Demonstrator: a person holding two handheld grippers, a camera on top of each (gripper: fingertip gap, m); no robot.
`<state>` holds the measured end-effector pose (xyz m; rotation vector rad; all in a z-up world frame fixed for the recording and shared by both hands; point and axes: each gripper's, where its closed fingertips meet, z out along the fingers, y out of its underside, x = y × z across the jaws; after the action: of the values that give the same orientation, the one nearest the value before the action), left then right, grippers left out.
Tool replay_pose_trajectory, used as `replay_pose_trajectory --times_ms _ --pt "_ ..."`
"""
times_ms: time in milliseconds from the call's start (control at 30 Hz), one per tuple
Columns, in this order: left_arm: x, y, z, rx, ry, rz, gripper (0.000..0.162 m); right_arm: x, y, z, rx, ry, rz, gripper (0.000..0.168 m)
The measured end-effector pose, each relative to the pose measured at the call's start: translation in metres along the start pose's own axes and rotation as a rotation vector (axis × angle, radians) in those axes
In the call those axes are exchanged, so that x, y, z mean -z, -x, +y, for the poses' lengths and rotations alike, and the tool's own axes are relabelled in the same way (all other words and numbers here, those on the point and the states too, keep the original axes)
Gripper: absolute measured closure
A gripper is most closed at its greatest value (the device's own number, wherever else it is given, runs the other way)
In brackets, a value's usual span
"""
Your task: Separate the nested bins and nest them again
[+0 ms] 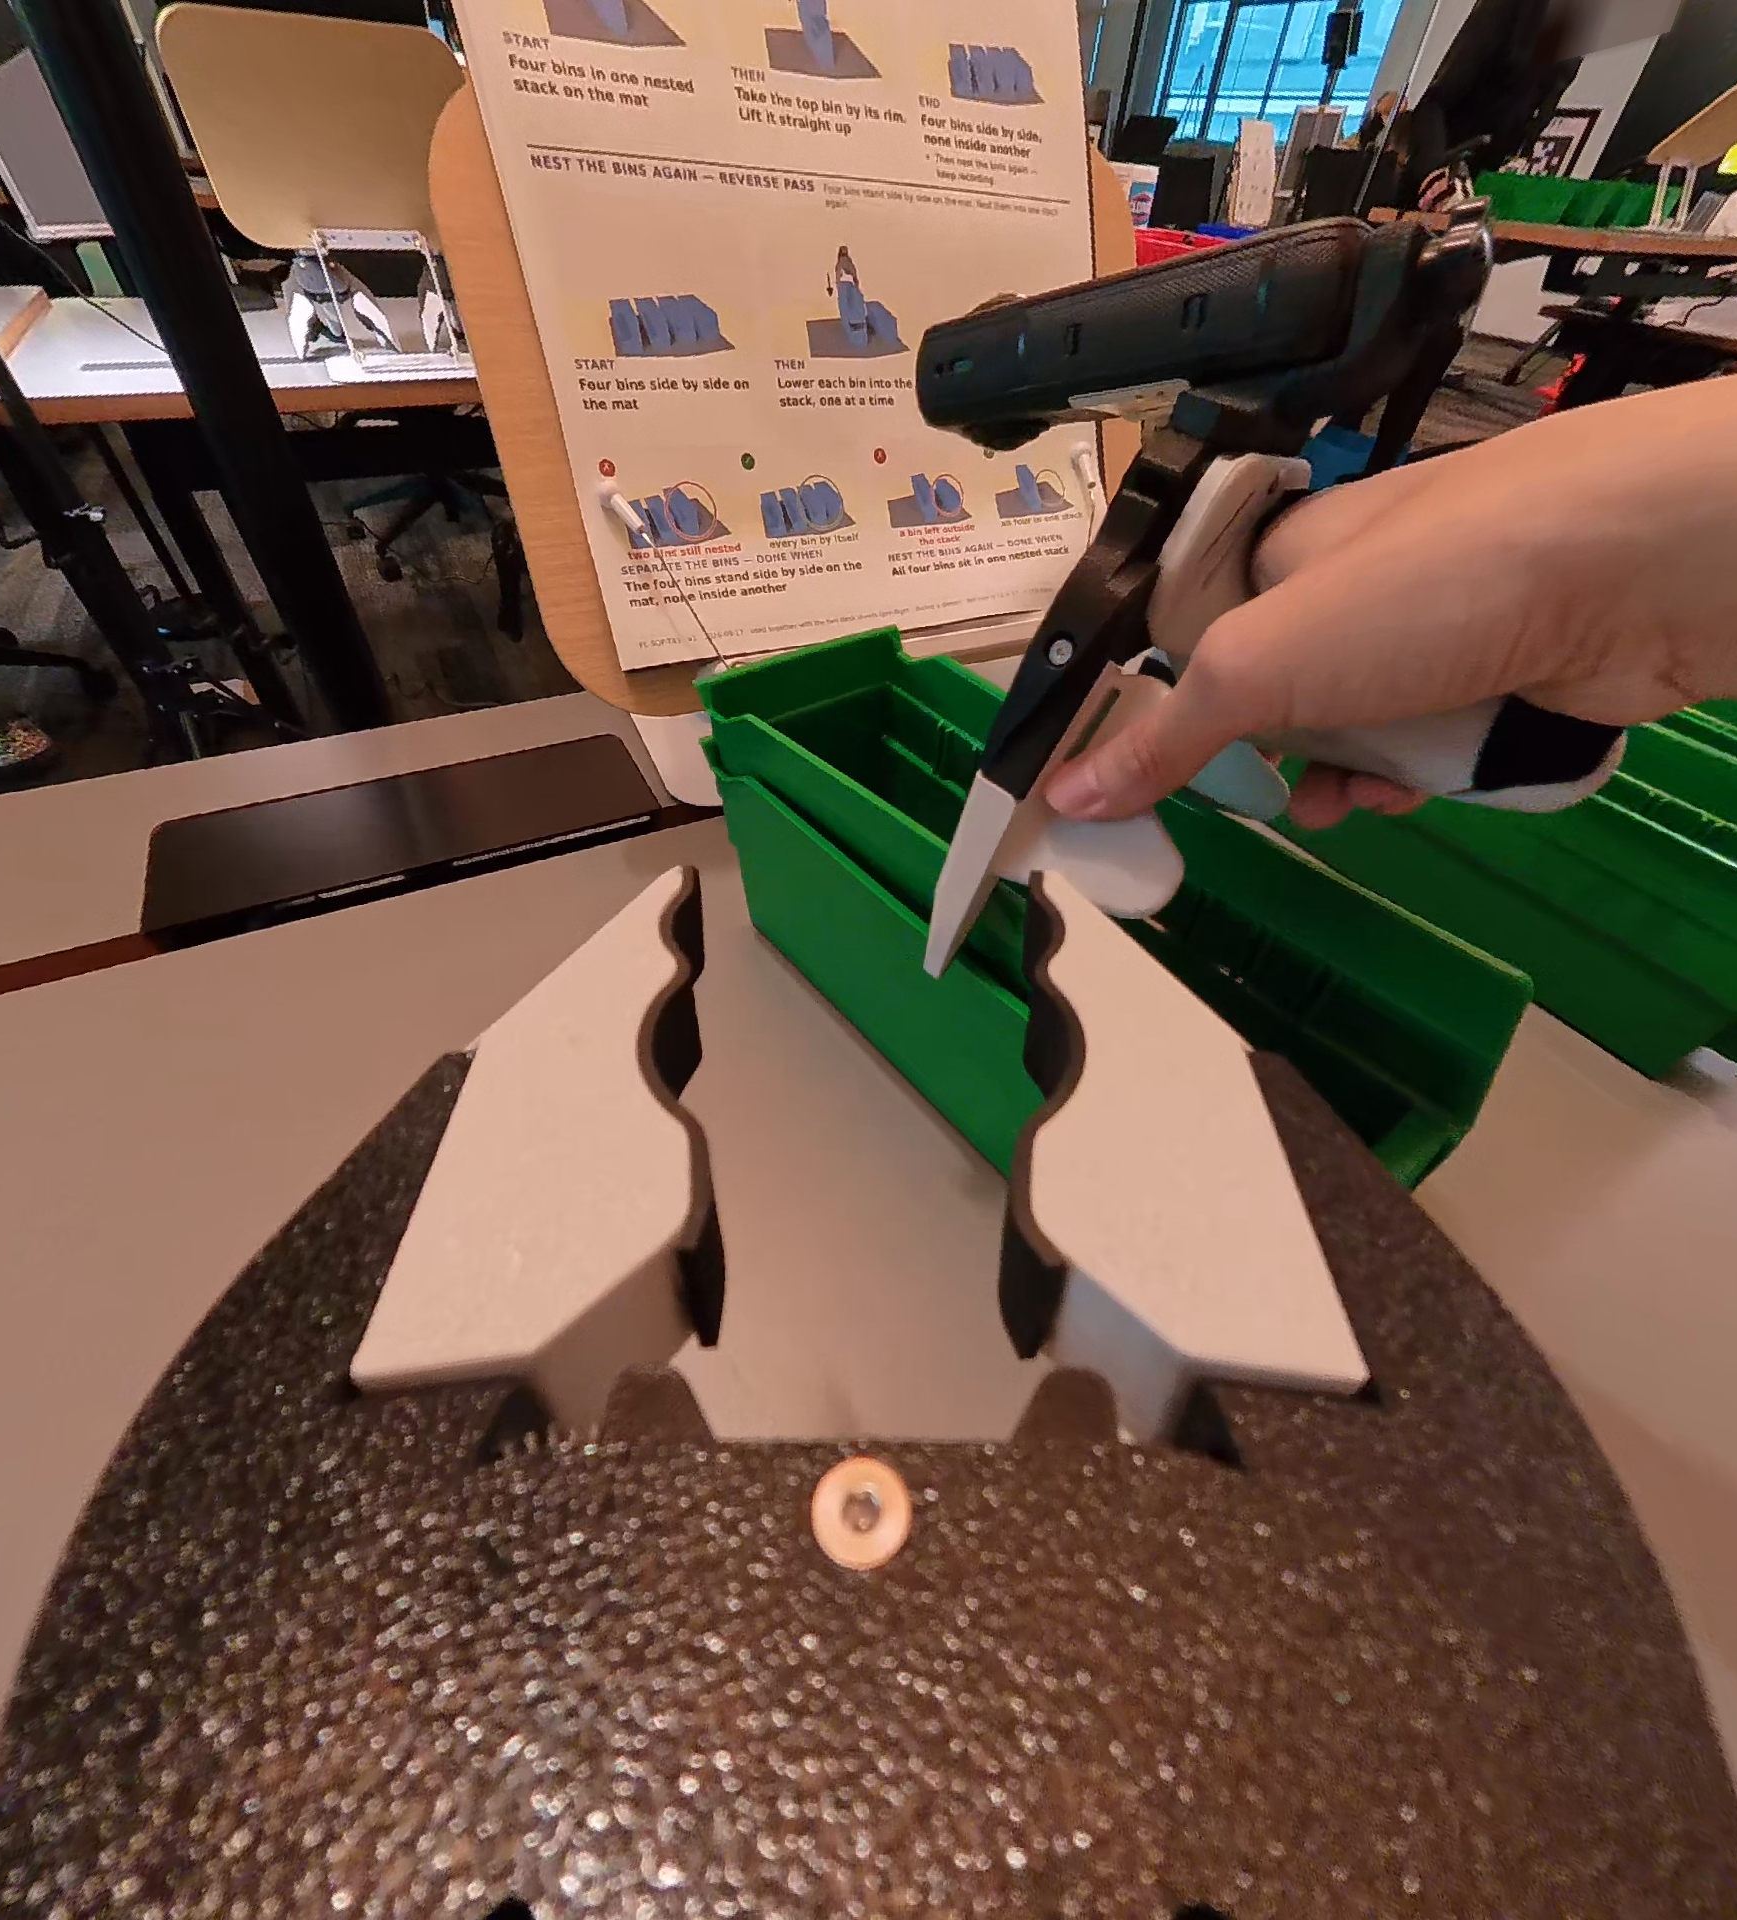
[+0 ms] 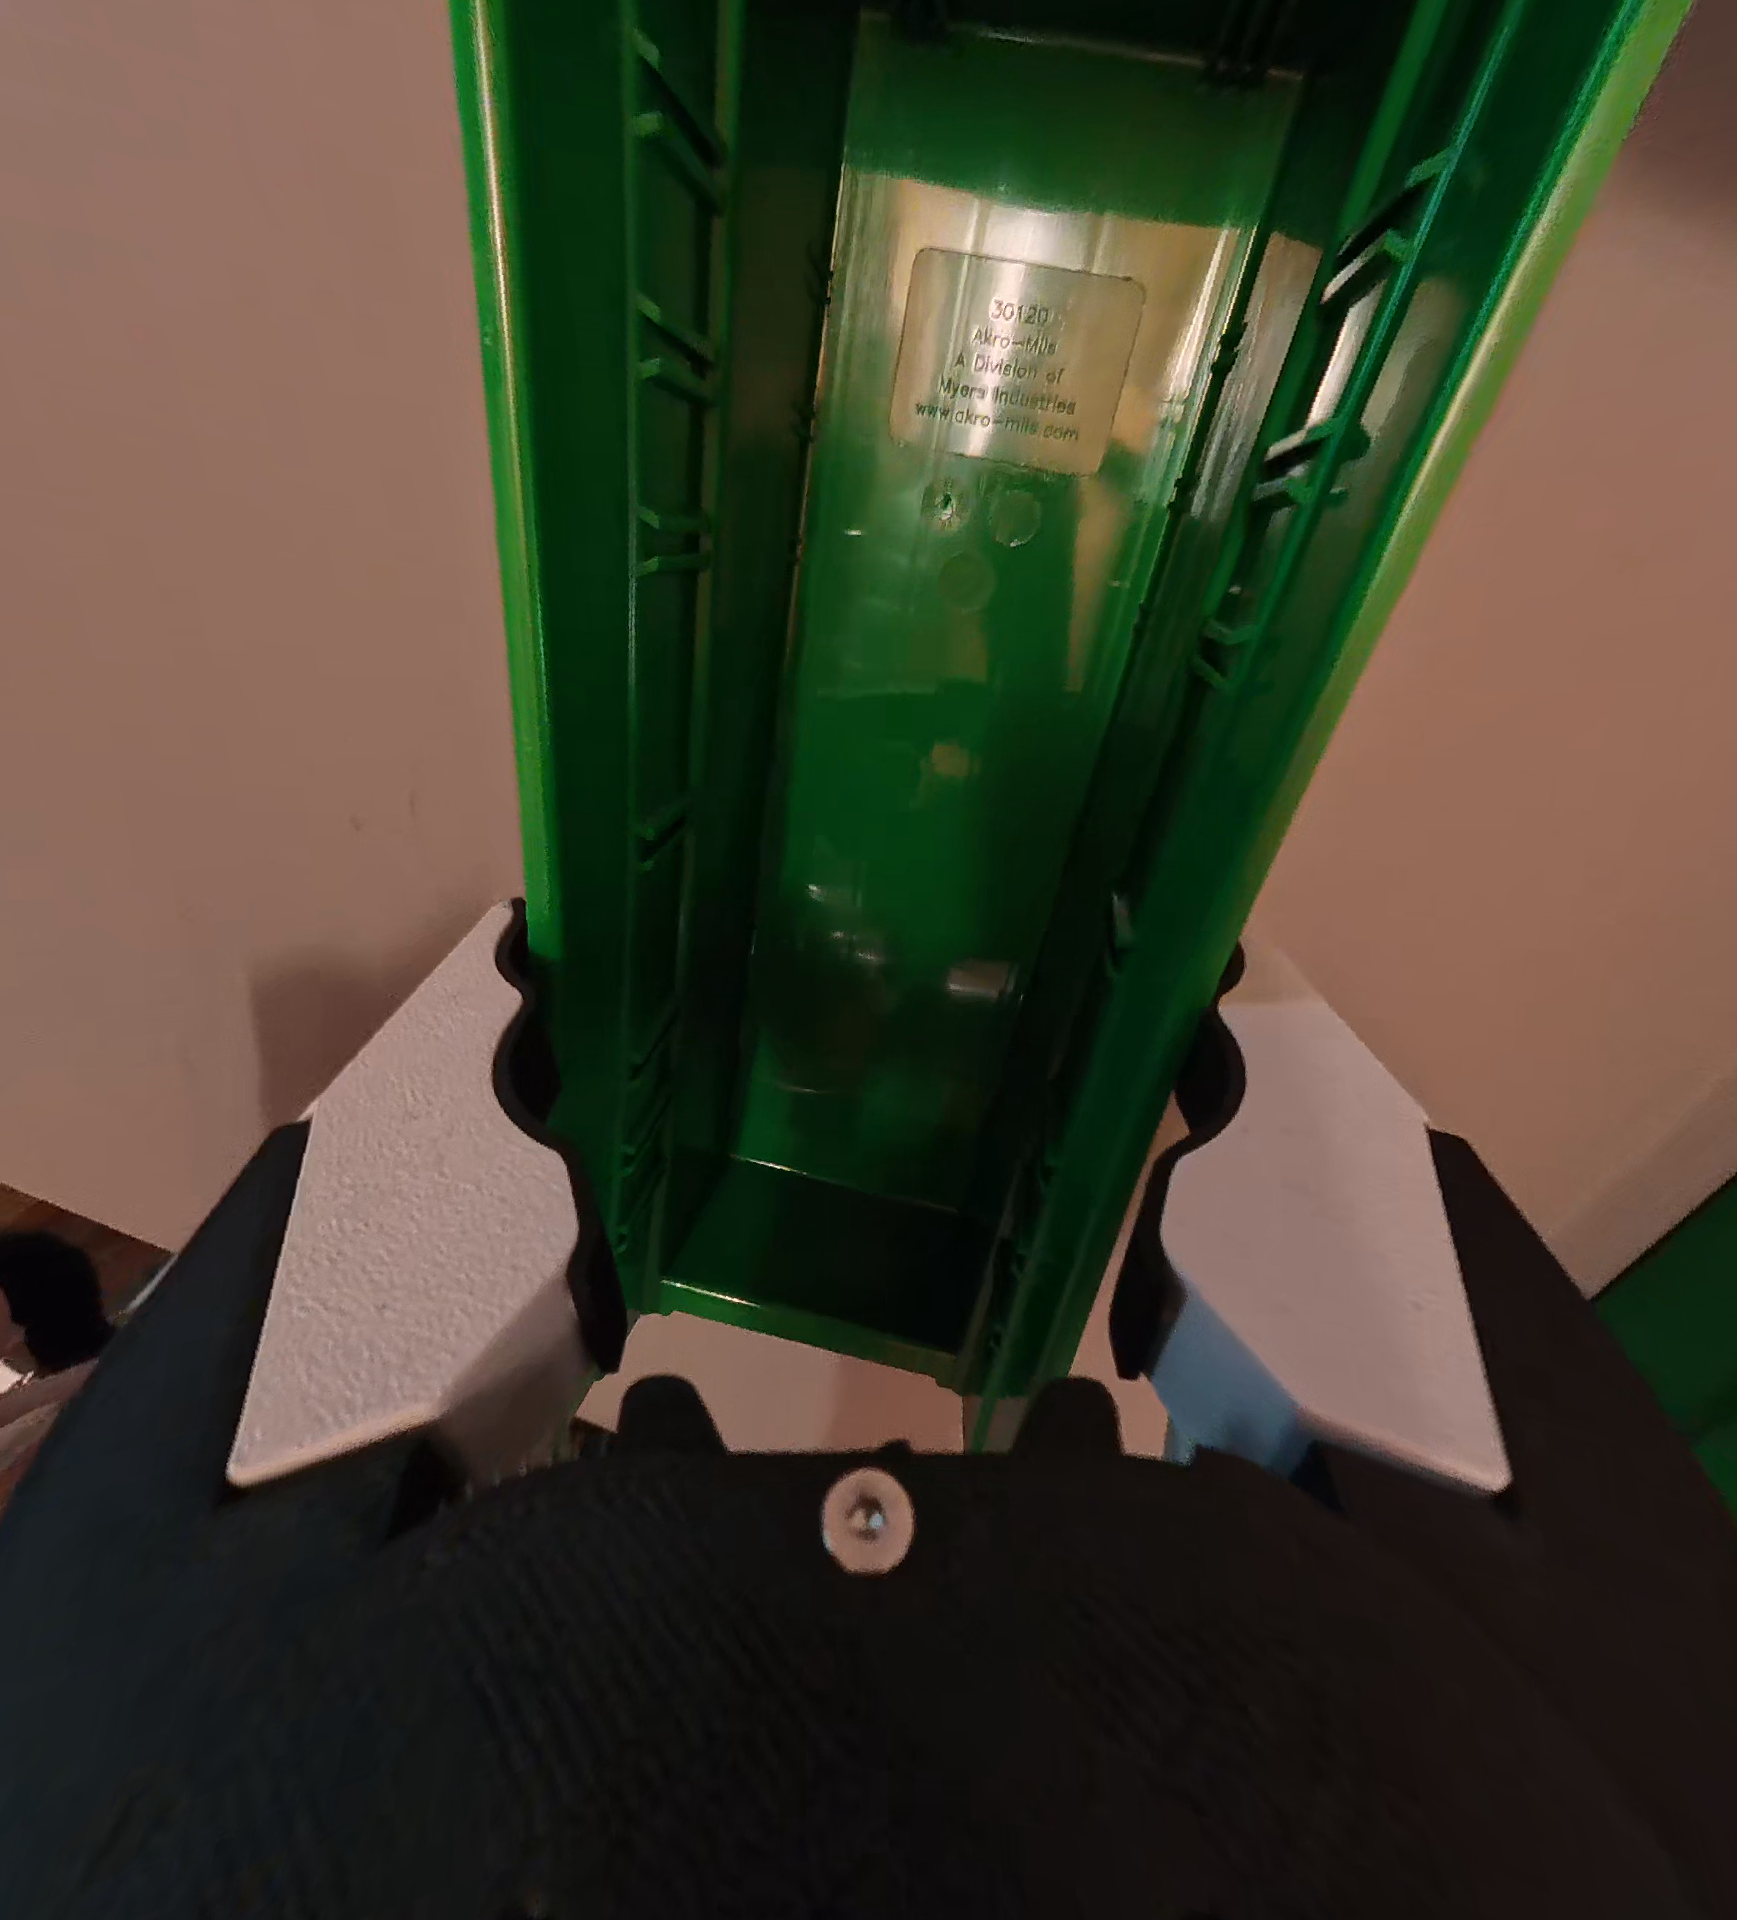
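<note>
Left wrist view low over table [image 1: 220,1143], facing bins [image 1: 874,935], right wrist view close above same bins [image 2: 947,727]

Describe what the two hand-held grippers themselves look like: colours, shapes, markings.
Left hand-held gripper: two pale grey wedge-shaped fingers with wavy black inner pads, on a speckled, glittery dark base with a single central screw. Right hand-held gripper: the same grey fingers and wavy black pads, on a matte black ribbed base with one screw. From the left wrist view, its black textured body and white handle show.

left claw [image 1: 859,1039]: parted, empty, level | right claw [image 2: 874,1164]: clamped, pointing downward
</note>
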<state>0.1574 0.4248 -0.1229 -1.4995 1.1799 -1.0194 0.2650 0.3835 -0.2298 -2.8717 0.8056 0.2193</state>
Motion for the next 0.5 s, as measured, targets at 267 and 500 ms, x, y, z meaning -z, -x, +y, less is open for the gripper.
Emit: replay_pose_trajectory --times_ms 267,500 --pt "0.0 0.002 0.001 0.005 0.001 -0.004 0.102 0.006 0.006 0.004 0.054 0.024 -0.035 0.05" --pt "0.0 0.003 0.001 0.005 0.002 -0.003 0.102 0.02 0.013 -0.001 0.085 -0.014 -0.057 0.049"
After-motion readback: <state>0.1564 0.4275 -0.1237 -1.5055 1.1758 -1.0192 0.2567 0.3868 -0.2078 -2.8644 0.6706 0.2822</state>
